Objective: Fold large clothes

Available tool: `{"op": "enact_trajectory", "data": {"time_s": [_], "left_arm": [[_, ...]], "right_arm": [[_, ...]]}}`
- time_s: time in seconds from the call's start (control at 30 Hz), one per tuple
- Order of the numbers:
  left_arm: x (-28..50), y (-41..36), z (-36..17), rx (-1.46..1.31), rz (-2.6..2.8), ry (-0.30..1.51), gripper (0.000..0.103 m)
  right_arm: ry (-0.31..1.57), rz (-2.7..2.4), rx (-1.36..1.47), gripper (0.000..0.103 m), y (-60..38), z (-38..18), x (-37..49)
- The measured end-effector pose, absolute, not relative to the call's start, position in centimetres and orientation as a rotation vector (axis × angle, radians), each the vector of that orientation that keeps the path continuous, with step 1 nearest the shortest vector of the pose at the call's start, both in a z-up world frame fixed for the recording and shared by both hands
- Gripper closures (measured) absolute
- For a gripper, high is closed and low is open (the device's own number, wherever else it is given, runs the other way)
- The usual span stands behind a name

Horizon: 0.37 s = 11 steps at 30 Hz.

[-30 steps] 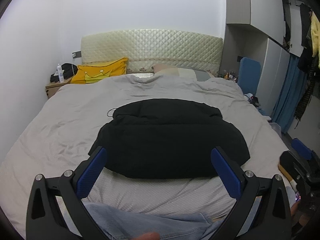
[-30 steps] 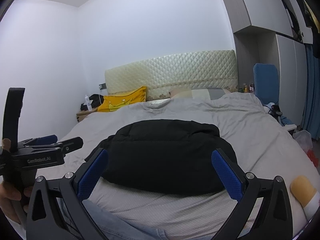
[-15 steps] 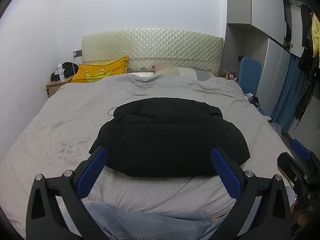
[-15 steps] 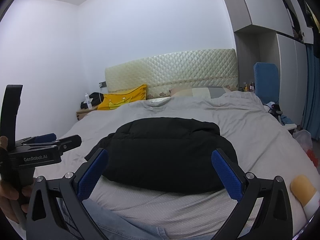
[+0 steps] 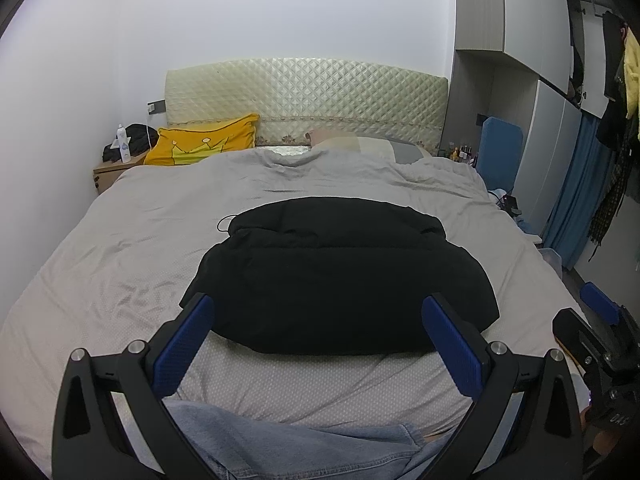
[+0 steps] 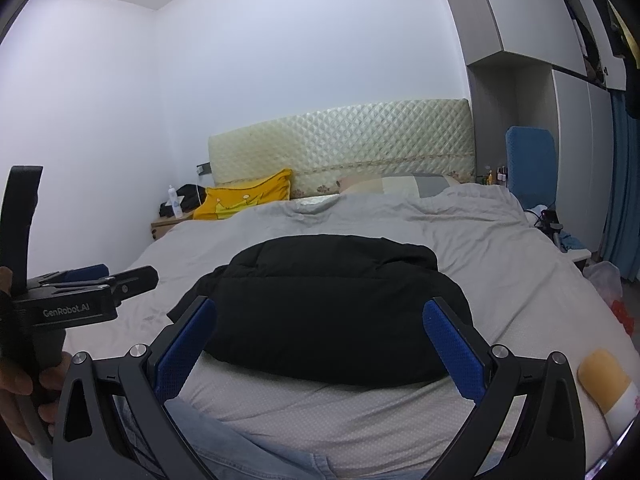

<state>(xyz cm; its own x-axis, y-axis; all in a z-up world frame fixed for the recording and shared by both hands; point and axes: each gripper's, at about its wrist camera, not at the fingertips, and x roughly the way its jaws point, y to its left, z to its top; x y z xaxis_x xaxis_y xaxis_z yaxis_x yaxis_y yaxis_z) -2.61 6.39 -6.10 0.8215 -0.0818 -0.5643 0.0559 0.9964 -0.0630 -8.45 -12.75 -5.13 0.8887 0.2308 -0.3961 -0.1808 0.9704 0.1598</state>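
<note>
black puffer jacket (image 5: 340, 276) lies folded into a thick bundle on the grey bed cover (image 5: 120, 248), straight ahead of both tongs and a little below them, its near edge showing between each pair of blue pads; the left gripper (image 5: 318, 326) hangs above the foot of the bed with its fingers spread wide, nothing between them, not touching the jacket; the right gripper (image 6: 320, 328) is spread just as wide and also holds nothing; in the right view the left tool sits off to the left, gripped by a hand (image 6: 18, 376); in the left view the right tool shows at the far right edge; pale blue denim (image 5: 288, 444) lies just under the tongs, at the near edge of the bed; beyond the jacket, at the far end, a yellow pillow (image 5: 204, 146) leans by the quilted headboard (image 5: 304, 100); a yellowish object (image 6: 606, 374), too blurred to make out, rests on the cover to the right of the right tongs.
</note>
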Motion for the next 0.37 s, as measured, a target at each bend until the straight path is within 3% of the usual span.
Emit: {"op": "enact_trajectory", "data": {"time_s": [0.37], "left_arm": [[-2.75,6.50,-6.03,-0.046,-0.069,0.602,0.000]], "right_arm": [[0.428,0.210,0.121,0.000,-12.83,-4.99,-8.33]]}}
